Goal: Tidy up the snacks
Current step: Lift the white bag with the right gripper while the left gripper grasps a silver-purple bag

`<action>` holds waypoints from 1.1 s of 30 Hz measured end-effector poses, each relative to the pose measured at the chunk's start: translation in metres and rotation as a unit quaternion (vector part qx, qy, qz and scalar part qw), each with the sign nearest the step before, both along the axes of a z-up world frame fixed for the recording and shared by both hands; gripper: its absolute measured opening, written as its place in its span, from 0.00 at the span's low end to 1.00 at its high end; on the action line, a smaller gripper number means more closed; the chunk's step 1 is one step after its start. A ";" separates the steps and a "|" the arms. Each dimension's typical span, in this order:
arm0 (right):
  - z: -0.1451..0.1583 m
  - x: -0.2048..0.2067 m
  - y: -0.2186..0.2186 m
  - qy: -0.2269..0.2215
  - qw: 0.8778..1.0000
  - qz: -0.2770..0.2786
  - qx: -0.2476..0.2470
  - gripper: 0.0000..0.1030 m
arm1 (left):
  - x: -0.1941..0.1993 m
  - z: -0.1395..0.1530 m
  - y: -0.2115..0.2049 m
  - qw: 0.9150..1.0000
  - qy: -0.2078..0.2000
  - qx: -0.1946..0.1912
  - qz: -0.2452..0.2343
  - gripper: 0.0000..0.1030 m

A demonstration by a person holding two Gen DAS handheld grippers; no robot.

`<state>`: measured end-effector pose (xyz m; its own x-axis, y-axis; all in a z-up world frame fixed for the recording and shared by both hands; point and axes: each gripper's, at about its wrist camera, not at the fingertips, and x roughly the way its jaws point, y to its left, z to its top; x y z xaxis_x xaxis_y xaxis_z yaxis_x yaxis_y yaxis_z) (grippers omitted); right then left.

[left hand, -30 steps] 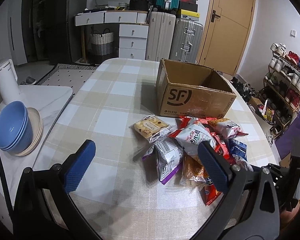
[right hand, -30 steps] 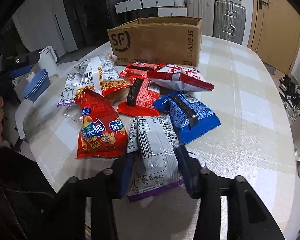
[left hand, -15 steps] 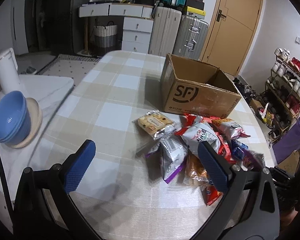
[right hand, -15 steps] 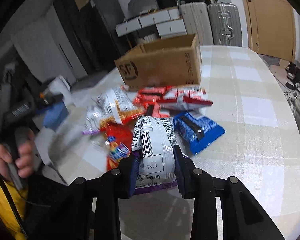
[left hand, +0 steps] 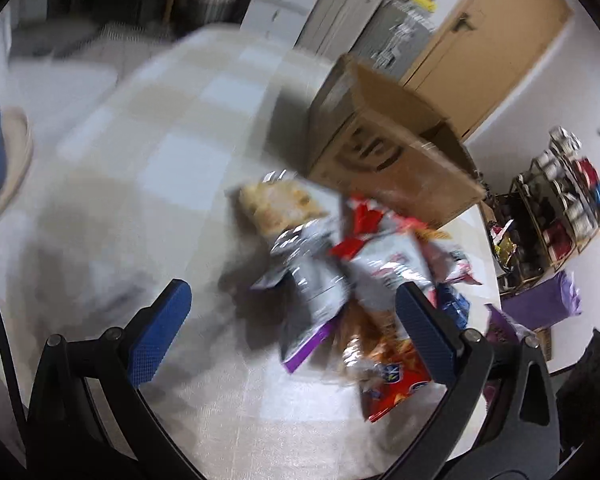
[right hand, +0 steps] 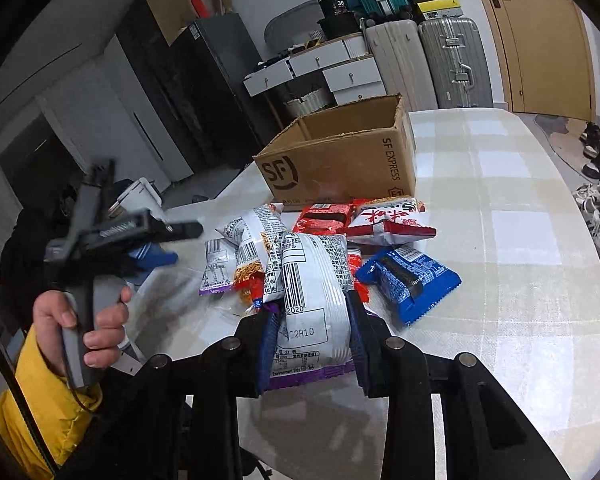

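We hold the silver snack bag [right hand: 314, 292] pinched between the closed pads of our right gripper [right hand: 312, 336], lifted just above the snack pile [right hand: 340, 236], with the open cardboard box [right hand: 340, 160] beyond it. Our left gripper [left hand: 288, 328] hangs wide open and empty over the pile. The slick, puffy bag could slip free, or snag neighbouring packets.

Left gripper [left hand: 292, 320] agape, right gripper [right hand: 313, 320] clamped.
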<state>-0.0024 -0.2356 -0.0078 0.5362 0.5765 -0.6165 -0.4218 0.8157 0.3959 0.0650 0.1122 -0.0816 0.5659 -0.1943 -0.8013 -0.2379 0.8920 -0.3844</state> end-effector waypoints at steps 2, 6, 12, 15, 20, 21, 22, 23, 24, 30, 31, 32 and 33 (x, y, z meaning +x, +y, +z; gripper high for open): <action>0.002 0.000 -0.002 -0.004 1.000 0.001 0.008 0.31 | 0.006 -0.013 0.005 1.000 0.022 -0.020 0.006 0.95; 0.007 -0.004 -0.003 -0.015 1.000 0.006 0.015 0.31 | 0.021 -0.029 0.007 0.998 0.043 -0.035 0.017 0.92; 0.006 -0.005 -0.004 -0.011 1.000 0.008 0.018 0.31 | 0.037 -0.046 -0.003 0.997 0.059 -0.042 0.010 0.81; 0.006 -0.004 -0.004 -0.011 1.000 0.007 0.019 0.31 | 0.040 -0.049 -0.010 0.997 0.058 -0.056 -0.005 0.65; 0.005 -0.003 -0.005 -0.011 1.000 0.008 0.017 0.31 | 0.037 -0.044 -0.015 0.995 0.037 -0.090 -0.032 0.28; 0.004 -0.003 -0.005 -0.011 1.000 0.008 0.016 0.31 | 0.037 -0.042 -0.018 0.995 0.034 -0.081 -0.037 0.26; 0.005 -0.003 -0.005 -0.011 1.000 0.007 0.015 0.31 | 0.036 -0.042 -0.019 0.996 0.032 -0.080 -0.038 0.23; 0.005 -0.003 -0.004 -0.010 1.000 0.007 0.014 0.31 | 0.036 -0.042 -0.019 0.995 0.029 -0.086 -0.039 0.19; 0.005 -0.002 -0.004 -0.009 1.000 0.007 0.014 0.31 | 0.035 -0.040 -0.016 0.995 0.027 -0.091 -0.040 0.17; 0.005 -0.003 -0.002 -0.012 1.000 0.004 0.015 0.31 | 0.023 -0.033 -0.005 0.995 0.018 -0.089 -0.034 0.13; 0.005 -0.003 -0.001 -0.012 1.000 0.004 0.015 0.31 | 0.018 -0.032 -0.004 0.996 0.016 -0.083 -0.034 0.13; 0.005 -0.004 0.000 -0.012 1.000 0.004 0.014 0.31 | 0.015 -0.029 -0.003 0.996 0.014 -0.076 -0.035 0.13; 0.005 -0.004 0.001 -0.013 1.000 0.004 0.013 0.31 | 0.010 -0.027 -0.002 0.997 0.013 -0.071 -0.036 0.13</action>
<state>-0.0062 -0.2348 -0.0032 0.5474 0.5964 -0.5871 -0.4392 0.8019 0.4051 0.0745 0.1101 -0.1087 0.5262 -0.3453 -0.7771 -0.1872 0.8444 -0.5019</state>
